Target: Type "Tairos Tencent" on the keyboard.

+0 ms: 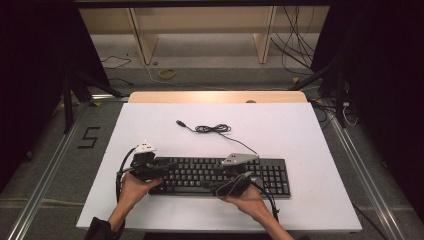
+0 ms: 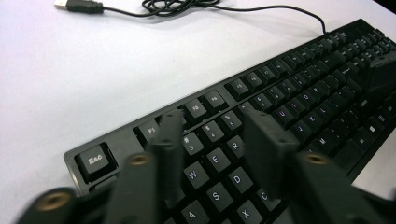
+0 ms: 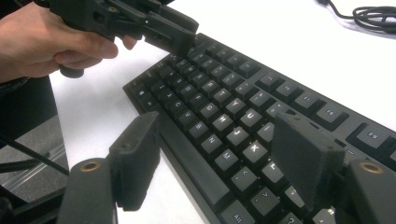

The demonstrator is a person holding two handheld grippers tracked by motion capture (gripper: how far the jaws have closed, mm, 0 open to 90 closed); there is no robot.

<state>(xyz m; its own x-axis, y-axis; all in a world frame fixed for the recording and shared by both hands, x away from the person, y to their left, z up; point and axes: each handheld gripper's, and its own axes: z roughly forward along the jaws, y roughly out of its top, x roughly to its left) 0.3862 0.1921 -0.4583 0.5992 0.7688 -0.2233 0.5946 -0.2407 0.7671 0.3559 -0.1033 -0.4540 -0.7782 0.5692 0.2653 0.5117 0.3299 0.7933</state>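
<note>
Hovering my left gripper (image 2: 212, 140) over the left end of the black keyboard (image 1: 220, 176), its fingers apart around nothing, while my right gripper (image 3: 219, 158) hangs wide open over the middle keys. That keyboard lies along the white table's (image 1: 150, 125) near edge.

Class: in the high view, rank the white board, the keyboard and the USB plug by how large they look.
1. white board
2. keyboard, far smaller than the board
3. USB plug, tiny at the cable's end
</note>
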